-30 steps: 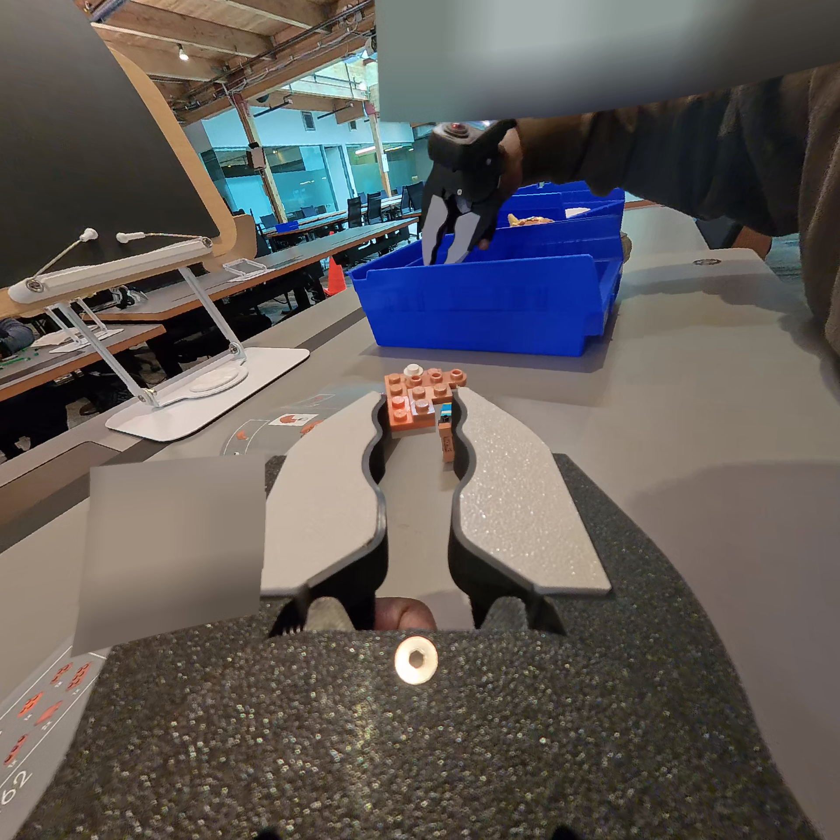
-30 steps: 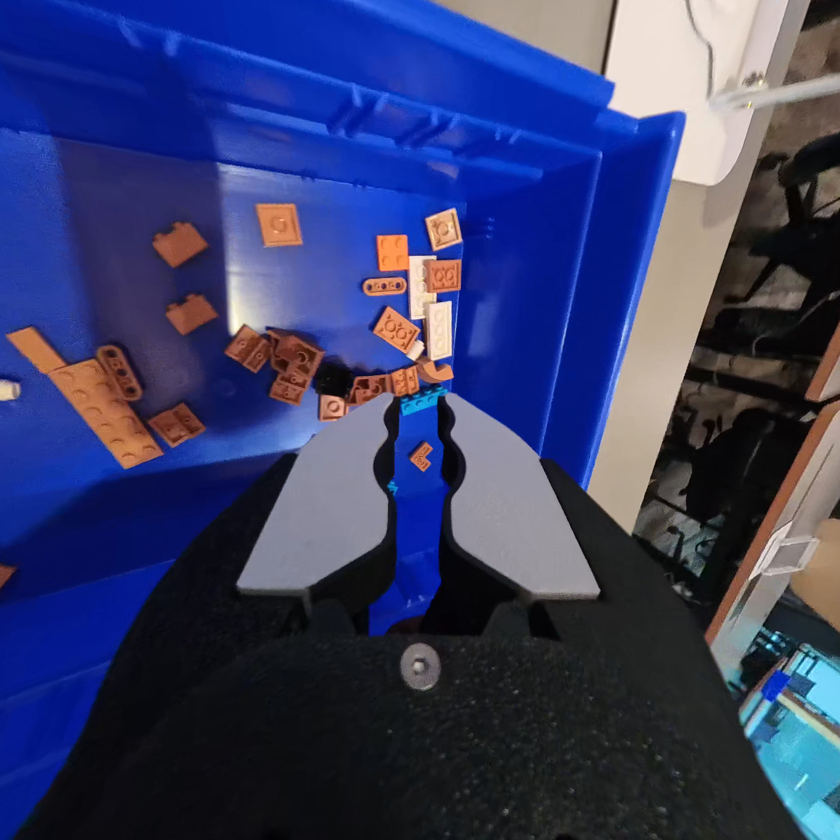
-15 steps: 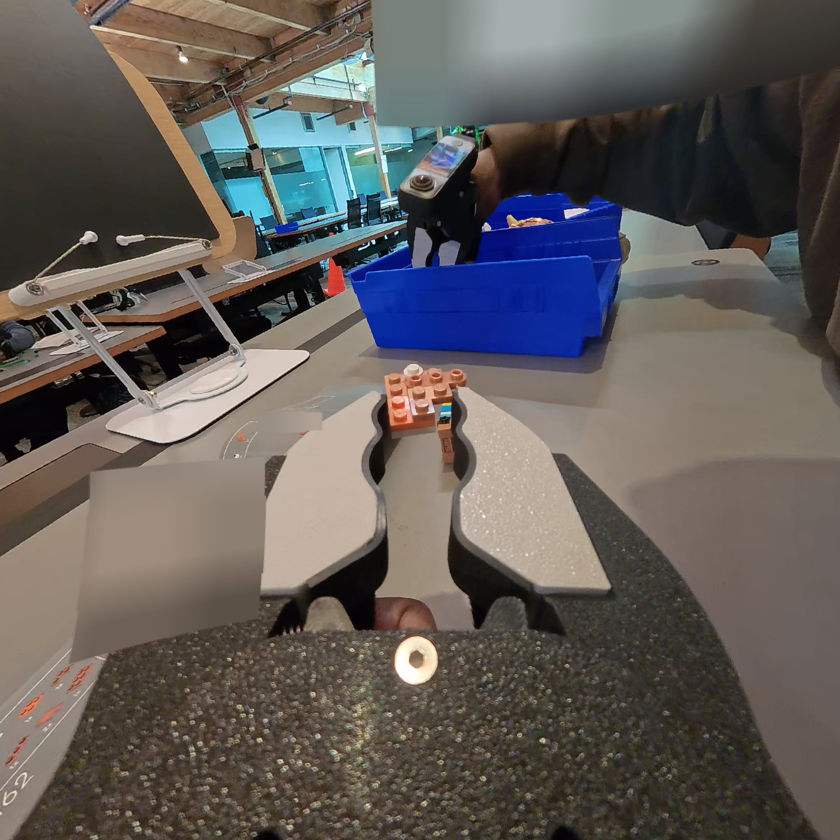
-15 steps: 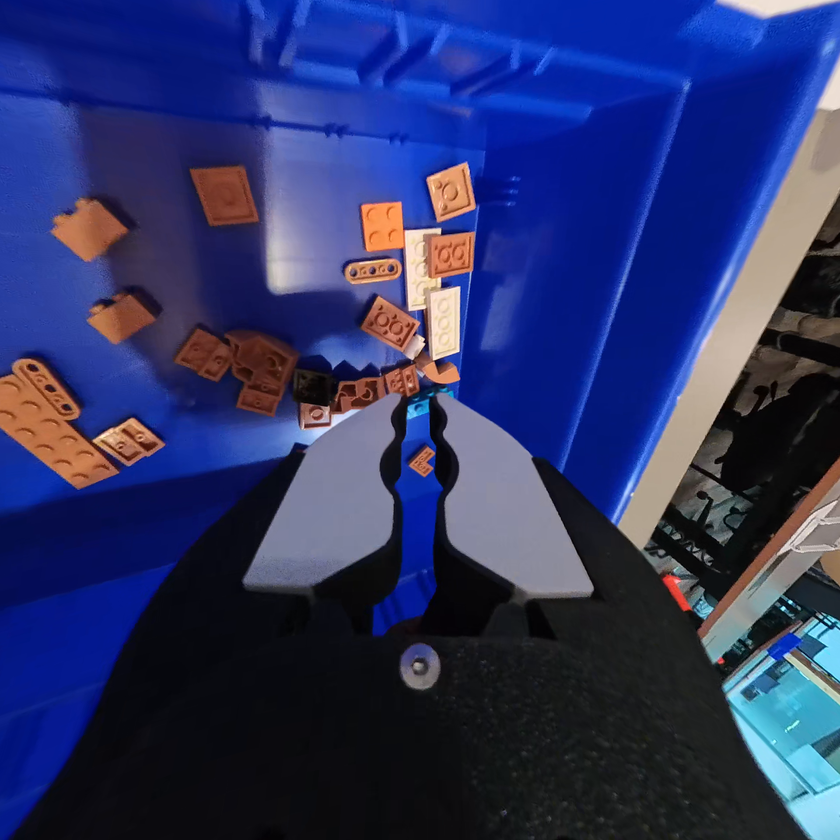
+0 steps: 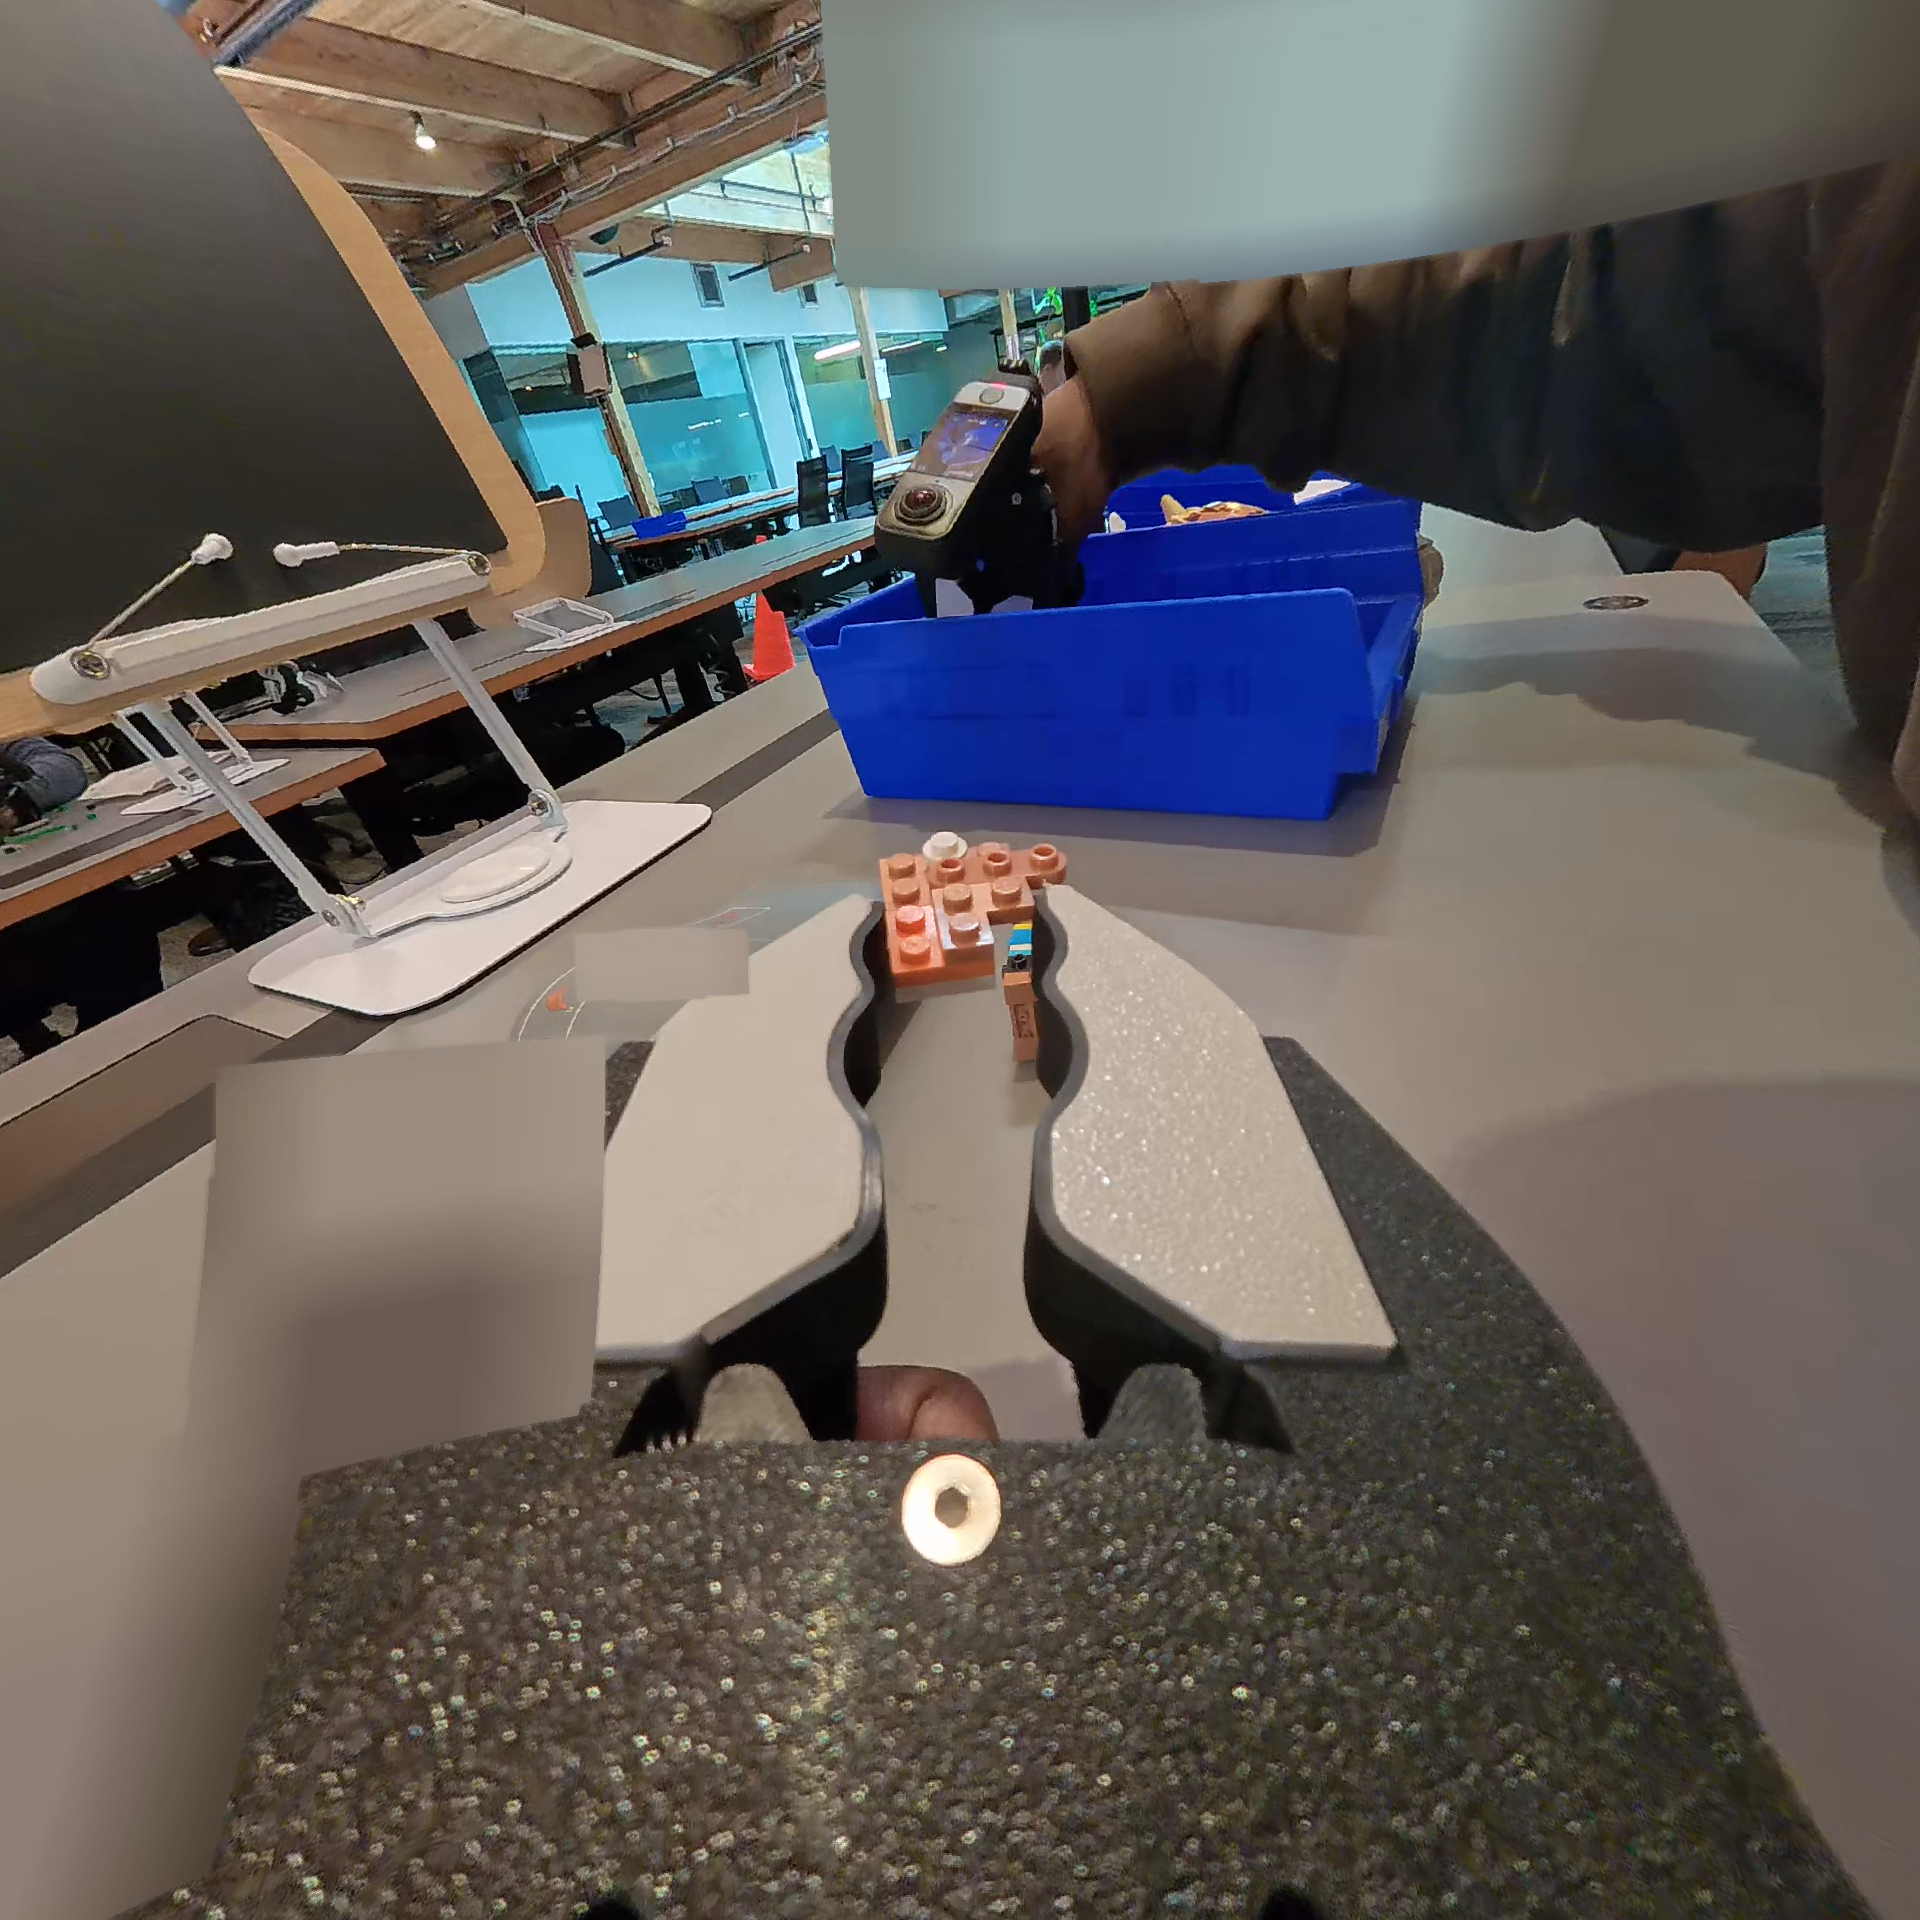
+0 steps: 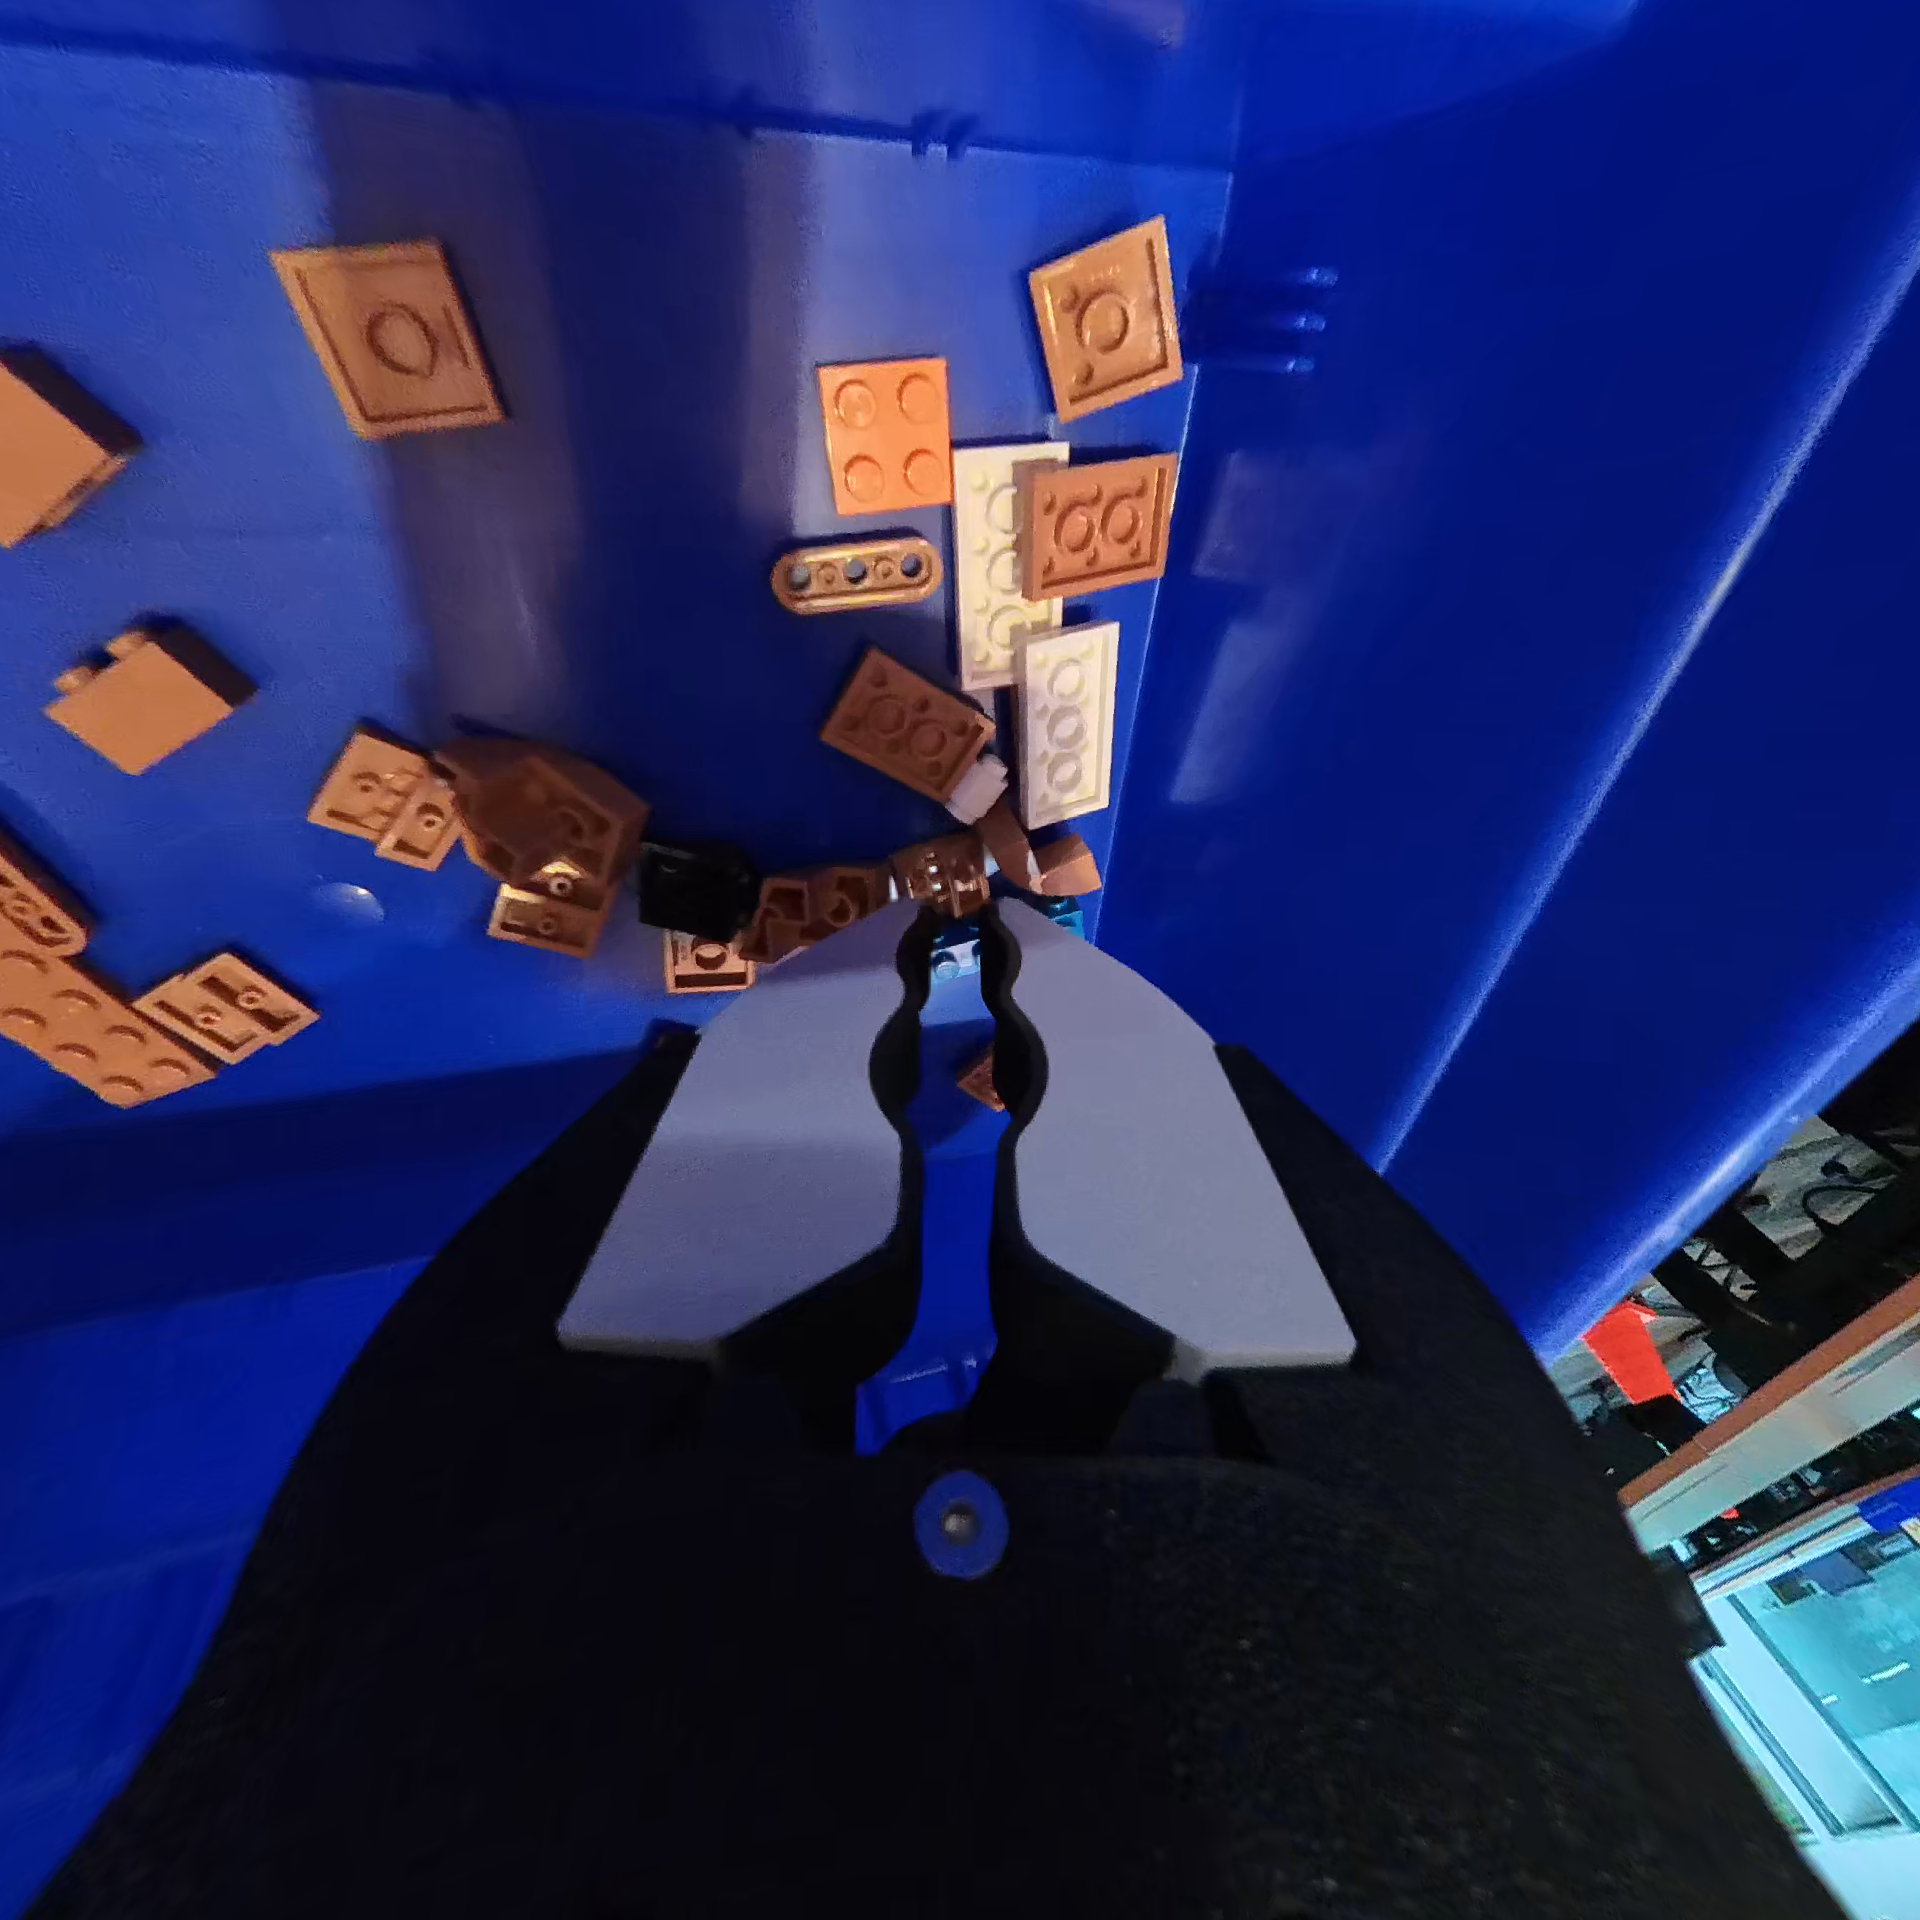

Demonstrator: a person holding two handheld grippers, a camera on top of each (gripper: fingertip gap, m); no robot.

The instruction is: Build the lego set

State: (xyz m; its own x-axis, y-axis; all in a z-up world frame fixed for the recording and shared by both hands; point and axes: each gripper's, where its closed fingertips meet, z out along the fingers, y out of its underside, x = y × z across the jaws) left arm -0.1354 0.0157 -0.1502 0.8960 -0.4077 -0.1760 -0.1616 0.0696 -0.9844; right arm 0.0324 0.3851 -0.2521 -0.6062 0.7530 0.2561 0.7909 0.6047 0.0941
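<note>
An orange-brown lego assembly (image 5: 951, 904) with a white stud stands on the grey table (image 5: 1558, 987). My left gripper (image 5: 956, 914) holds it between its fingertips; a small brown and teal piece (image 5: 1023, 997) rests against the right finger. My right gripper (image 6: 956, 920) is down inside the blue bin (image 6: 1455, 520), its jaws almost together on a small dark brown studded piece (image 6: 940, 881) at the tips. A teal piece (image 6: 956, 954) lies under the fingers. The left wrist view shows the right gripper (image 5: 966, 592) dipping into the bin (image 5: 1101, 717).
Several loose orange, brown, white and black pieces (image 6: 883, 436) lie on the bin floor near its right wall. A white stand (image 5: 468, 894) stands at the table's left. A second blue bin (image 5: 1247, 540) sits behind. A person's sleeve (image 5: 1507, 395) reaches over. Spacing between my two grippers at the tips: around 40 centimeters.
My right gripper has gone deeper into the bin and its jaws have narrowed onto the small brown piece. The left gripper and the assembly have not moved.
</note>
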